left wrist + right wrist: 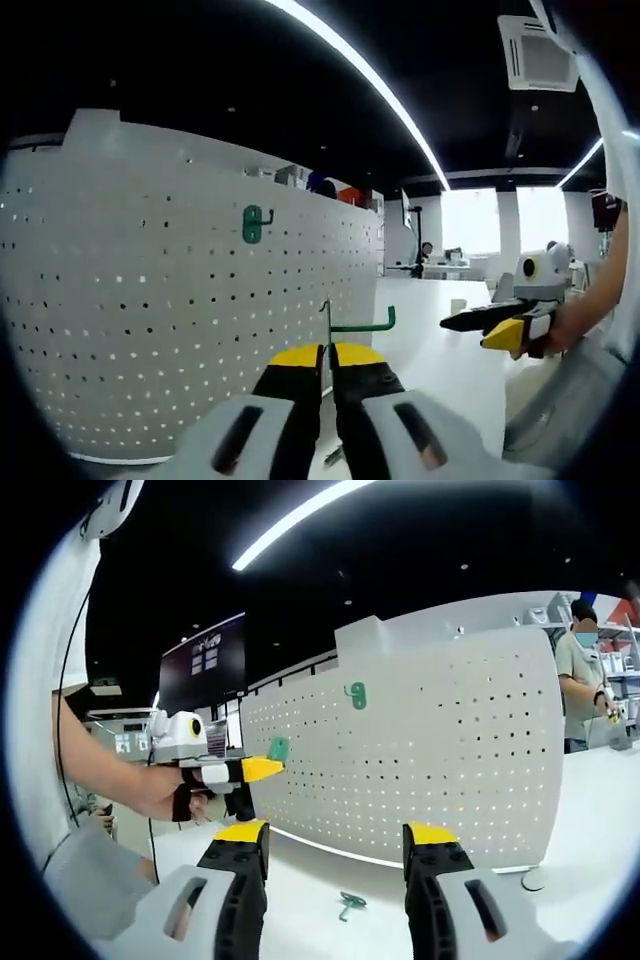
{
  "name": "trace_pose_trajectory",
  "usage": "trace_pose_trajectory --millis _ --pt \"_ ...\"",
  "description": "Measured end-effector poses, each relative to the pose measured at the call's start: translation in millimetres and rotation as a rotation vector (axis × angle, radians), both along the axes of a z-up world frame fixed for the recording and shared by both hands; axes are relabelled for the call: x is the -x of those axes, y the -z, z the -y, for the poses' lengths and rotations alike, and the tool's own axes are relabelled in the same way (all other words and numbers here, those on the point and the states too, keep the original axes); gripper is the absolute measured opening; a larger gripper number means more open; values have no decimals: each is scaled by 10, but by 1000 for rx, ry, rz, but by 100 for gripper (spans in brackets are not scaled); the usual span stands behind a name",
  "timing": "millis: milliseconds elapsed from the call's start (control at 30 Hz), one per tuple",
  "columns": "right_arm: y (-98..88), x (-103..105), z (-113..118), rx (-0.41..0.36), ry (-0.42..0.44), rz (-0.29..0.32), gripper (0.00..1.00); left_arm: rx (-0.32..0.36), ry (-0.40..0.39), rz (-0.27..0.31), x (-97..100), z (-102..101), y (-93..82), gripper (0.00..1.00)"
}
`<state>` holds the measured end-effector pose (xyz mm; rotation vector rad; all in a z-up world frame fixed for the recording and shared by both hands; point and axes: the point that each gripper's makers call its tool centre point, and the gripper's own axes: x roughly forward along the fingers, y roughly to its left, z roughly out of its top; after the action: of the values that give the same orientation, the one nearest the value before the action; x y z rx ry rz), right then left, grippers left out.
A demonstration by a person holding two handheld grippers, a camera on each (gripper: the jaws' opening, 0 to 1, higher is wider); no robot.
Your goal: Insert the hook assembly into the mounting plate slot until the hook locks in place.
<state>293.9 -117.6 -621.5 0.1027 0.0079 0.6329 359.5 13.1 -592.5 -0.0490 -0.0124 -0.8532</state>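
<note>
Left tongs (326, 352) gripping green hook (358, 322).

Right gripper (338, 840) rises from the bottom edge, jaws wide apart, nothing between them. White pegboard (450, 770) stands across centre and right. One green hook (355, 694) mounted high on it. Another green hook (349, 904) lies on the white table (310, 880), low centre. At left, a hand (170, 790) holds the left gripper (262, 769), a green hook (278, 748) at its tip. A person (583, 680) stands far right.

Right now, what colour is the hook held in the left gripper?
Green hook; clearest in the left gripper view.
</note>
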Motion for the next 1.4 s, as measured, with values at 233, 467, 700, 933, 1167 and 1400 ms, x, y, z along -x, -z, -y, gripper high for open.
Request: trace_pose_trajectory --millis 233,467,700,933,1167,1400 --pt "-9 6 -8 0 -2 2 52 -10 0 0 -2 13 23 3" --pt "-40 0 22 -24 0 1 52 -14 3 -3 15 35 34 3" --pt "-113 32 -12 -156 -36 -50 48 -16 3 -6 19 42 52 3" --pt "-148 30 -112 -146 -54 -38 48 -20 4 -5 23 54 52 3" --pt "-239 -5 -302 -141 -93 -8 42 -19 4 -8 49 81 46 3" --pt "-289 -75 -451 -145 -123 -5 38 -13 11 -13 85 125 50 3"
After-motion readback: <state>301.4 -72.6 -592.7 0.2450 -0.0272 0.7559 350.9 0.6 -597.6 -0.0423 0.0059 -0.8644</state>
